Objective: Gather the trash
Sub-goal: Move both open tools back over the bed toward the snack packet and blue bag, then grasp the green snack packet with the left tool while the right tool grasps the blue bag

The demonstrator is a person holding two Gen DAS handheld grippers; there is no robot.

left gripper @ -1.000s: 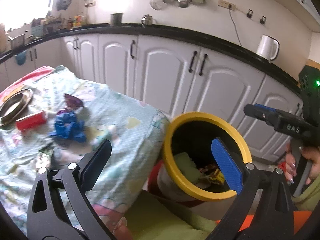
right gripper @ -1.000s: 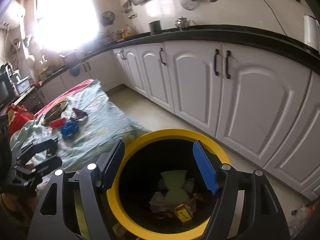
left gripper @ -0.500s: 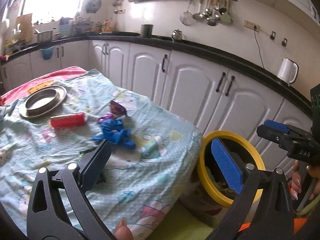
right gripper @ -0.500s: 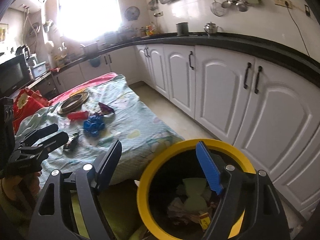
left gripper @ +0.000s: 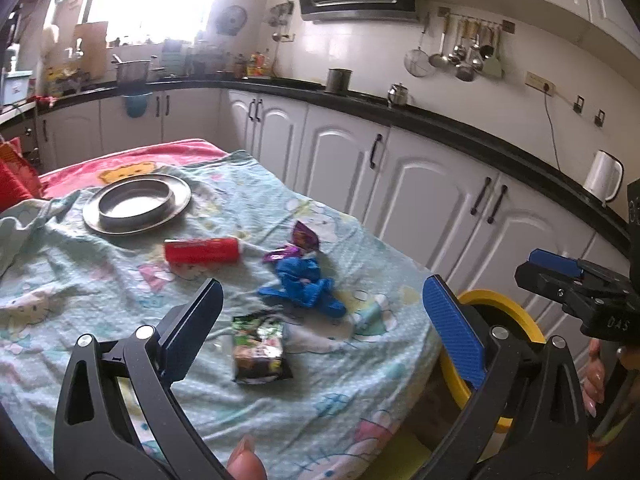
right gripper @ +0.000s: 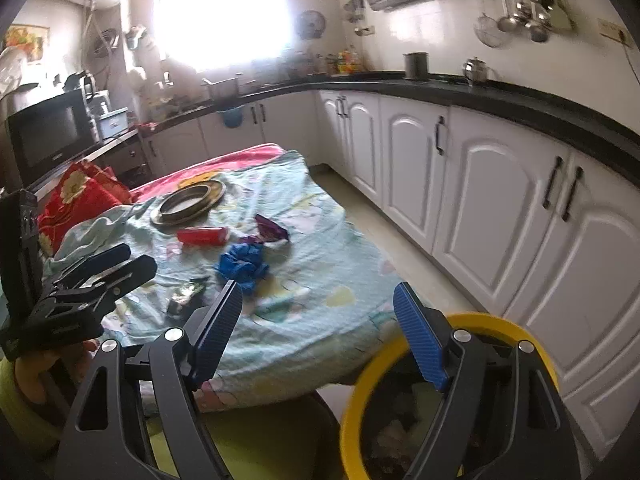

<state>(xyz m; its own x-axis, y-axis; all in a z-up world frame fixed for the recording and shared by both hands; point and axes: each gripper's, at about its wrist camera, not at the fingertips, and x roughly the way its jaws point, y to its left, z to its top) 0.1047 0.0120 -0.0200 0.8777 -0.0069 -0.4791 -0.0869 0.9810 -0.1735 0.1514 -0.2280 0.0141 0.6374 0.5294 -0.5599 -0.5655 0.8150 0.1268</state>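
The left gripper [left gripper: 320, 320] is hovering over a table draped in a pale turquoise cartoon-print cloth [left gripper: 120, 280], its jaws standing wide apart with nothing between them. The right gripper [right gripper: 318, 322] is hanging near the table's corner, likewise spread and empty, with its right finger over the yellow-rimmed round trash bin [right gripper: 360, 392] that is sitting just beside the table, crumpled scraps lying inside it. The trash is lying scattered on the cloth: a dark green and black snack packet [left gripper: 258, 346] nearest the left gripper, a crumpled blue plastic wrapper [left gripper: 304, 286] beyond it, a shiny purple foil wrapper [left gripper: 300, 240] touching the blue one, and a red cylindrical tube [left gripper: 202, 251] lying on its side. A round steel plate [left gripper: 136, 202] is resting further back on the cloth. White cabinets [right gripper: 480, 200] are running along the wall.
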